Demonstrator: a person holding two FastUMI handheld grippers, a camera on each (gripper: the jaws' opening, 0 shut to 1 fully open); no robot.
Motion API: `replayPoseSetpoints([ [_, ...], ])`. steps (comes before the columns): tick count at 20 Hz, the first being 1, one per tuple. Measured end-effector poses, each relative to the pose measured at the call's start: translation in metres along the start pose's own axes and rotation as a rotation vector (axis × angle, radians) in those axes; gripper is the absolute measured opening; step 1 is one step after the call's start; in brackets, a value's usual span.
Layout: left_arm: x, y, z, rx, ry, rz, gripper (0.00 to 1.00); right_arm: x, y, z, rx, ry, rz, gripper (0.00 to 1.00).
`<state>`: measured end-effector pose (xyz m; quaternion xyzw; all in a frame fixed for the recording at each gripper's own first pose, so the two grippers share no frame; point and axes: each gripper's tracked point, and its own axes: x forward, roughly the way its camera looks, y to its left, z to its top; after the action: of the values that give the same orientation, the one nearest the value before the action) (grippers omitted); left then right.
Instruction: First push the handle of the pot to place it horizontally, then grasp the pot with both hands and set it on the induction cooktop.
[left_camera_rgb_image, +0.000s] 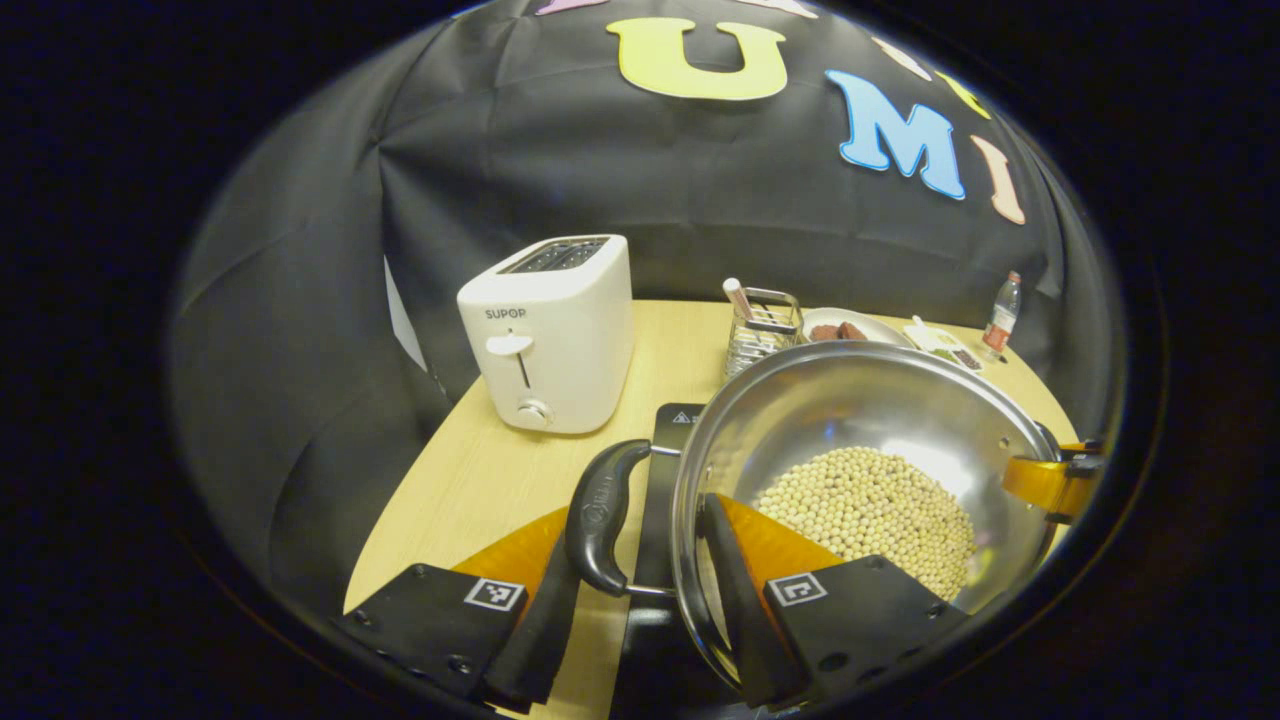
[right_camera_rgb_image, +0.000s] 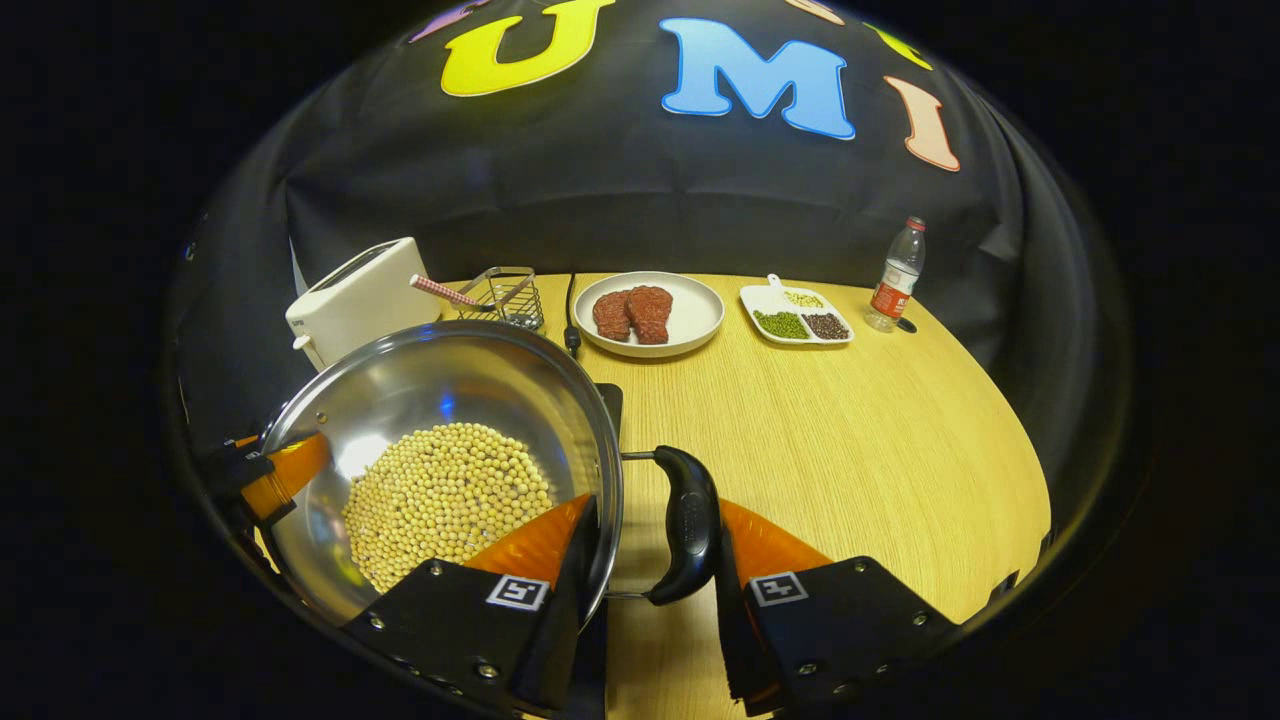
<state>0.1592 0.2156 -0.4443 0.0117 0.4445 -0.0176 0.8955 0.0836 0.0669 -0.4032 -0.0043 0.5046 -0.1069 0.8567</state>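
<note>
Left gripper view looks along the left gripper (left_camera_rgb_image: 640, 590), whose two fingers straddle the pot's (left_camera_rgb_image: 860, 440) black side handle (left_camera_rgb_image: 603, 515) and the steel rim beside it: one finger lies outside the handle, the other reaches inside the bowl, against the inner wall. Both fingers appear to press on that handle-and-rim section, so the left gripper is clamped on the pot. The pot is a shiny steel one with a heap of pale soybeans (left_camera_rgb_image: 872, 505) in its bottom. Beneath it a dark slab, the induction cooktop (left_camera_rgb_image: 668, 450), runs away from the camera on the wooden table (left_camera_rgb_image: 470, 480); whether the pot rests on it or is held just above cannot be told. At the pot's far right rim the other gripper's finger is seen reaching in.

Right gripper view shows the right gripper (right_camera_rgb_image: 650, 590) holding the opposite handle (right_camera_rgb_image: 688, 525) in the same way, one finger inside the bowl, one outside the handle, closed on the pot (right_camera_rgb_image: 450, 390). A corner of the cooktop (right_camera_rgb_image: 610, 400) peeks out behind the rim.

Farther back on the table stand a white toaster (right_camera_rgb_image: 360, 295) at the left, a wire rack (right_camera_rgb_image: 505, 295), a plate of red meat (right_camera_rgb_image: 650, 312), a divided dish of beans (right_camera_rgb_image: 797, 318) and a small bottle (right_camera_rgb_image: 895, 275) at the right.
</note>
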Motion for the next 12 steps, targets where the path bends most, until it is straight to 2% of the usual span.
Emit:
replayPoseSetpoints([
  [6,0.001,0.001,0.003,0.005,-0.022,-0.006,0.74,0.007,-0.002,0.004,0.018,0.0,0.013,0.58],
  [8,0.0,0.007,0.006,0.024,-0.045,0.017,0.79,0.003,-0.004,0.015,-0.012,-0.046,0.019,0.63],
  [10,-0.002,0.014,0.008,0.035,-0.061,0.049,1.0,-0.005,-0.007,0.026,0.011,-0.096,0.043,0.75],
  [11,-0.005,0.016,0.013,0.03,-0.081,0.059,0.91,-0.008,-0.009,0.028,0.035,-0.109,0.057,0.94],
  [12,-0.009,0.018,0.018,0.022,-0.105,0.071,0.98,-0.017,-0.016,0.032,0.051,-0.124,0.063,0.99],
])
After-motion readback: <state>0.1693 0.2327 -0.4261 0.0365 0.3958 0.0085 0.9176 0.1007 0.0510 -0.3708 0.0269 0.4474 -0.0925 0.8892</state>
